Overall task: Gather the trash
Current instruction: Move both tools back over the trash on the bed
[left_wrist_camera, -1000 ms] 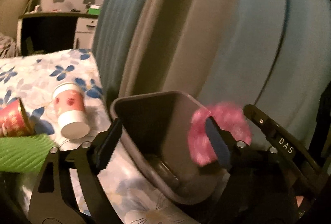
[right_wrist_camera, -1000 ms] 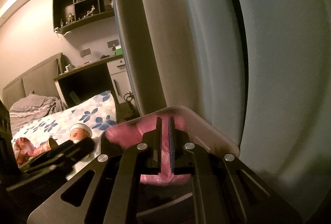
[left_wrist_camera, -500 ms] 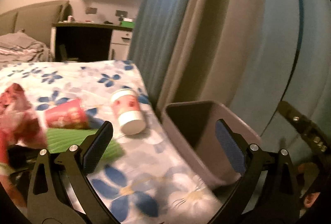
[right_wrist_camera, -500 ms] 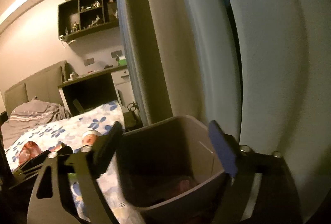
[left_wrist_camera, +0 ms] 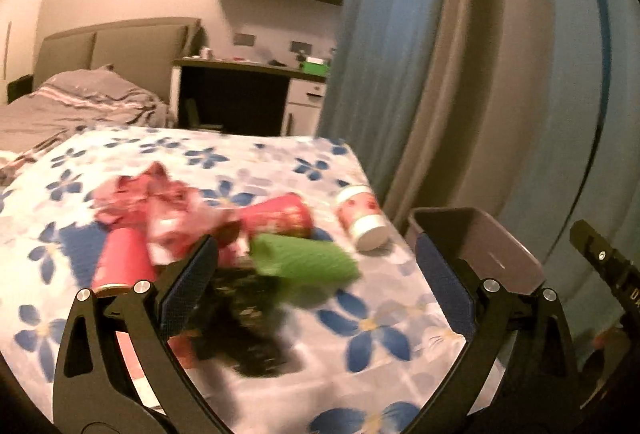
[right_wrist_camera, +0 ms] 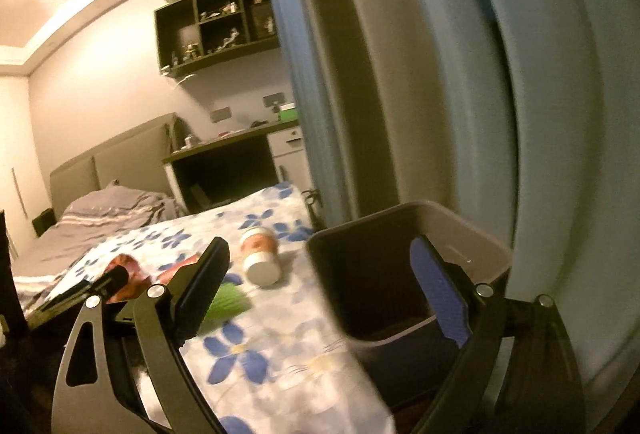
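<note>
Now both my grippers, left gripper and right gripper, gaped empty; next grab was probably the green wrapper, bound for the bin

Blurred trash, cut-off bin, hidden cup parts

Ahead of the left gripper, the green item and dark wrapper are smeared by motion; their kind cannot be told. The red cup is partly behind its left finger. The bin floor is too dark to read past the right gripper. Shelf figurines are too small to identify.
</note>
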{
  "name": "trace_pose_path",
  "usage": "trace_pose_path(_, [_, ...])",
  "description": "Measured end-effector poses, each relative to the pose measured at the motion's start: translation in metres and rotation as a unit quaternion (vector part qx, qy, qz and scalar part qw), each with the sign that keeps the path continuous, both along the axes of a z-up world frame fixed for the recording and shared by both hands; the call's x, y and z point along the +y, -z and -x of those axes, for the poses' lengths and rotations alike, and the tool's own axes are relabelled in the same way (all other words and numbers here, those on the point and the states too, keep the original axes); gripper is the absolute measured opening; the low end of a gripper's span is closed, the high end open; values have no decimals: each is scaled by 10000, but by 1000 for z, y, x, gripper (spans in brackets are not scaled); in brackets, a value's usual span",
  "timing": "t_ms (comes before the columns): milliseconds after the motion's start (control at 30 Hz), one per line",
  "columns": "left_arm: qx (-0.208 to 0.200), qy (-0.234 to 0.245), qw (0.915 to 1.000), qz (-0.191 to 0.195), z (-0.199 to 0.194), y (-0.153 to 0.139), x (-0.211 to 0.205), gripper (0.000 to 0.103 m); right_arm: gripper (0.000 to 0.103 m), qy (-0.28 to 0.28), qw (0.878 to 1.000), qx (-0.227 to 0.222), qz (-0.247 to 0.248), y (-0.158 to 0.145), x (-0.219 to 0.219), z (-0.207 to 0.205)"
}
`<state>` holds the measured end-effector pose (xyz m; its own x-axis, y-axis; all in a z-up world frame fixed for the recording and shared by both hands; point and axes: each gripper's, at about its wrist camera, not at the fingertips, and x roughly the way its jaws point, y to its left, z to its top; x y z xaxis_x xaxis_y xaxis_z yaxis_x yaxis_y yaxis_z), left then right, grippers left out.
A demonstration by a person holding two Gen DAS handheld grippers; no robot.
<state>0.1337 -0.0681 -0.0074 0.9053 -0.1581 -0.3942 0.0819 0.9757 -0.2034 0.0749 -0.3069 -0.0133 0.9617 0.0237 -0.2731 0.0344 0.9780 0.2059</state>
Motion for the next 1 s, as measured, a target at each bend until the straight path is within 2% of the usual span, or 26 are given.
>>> trace_pose_path(300, [-192,-716,9969,-251,39,-2,69,97,88,-569,9981,121,206,9,60,6])
trace_pose_path(500, [-199,-1191,9926,-160,52,1,114,97,88,-985,9937,373,374,24,103,-2])
trace_pose_path(700, [-224,-1490,9886,-6,60,4,142,97,76,-1442,9852,683,633,42,145,-13])
trace_pose_path(1000, [-233,-1562,9874,43,60,9,159,97,61,-1883,9709,1232,815,63,186,-42])
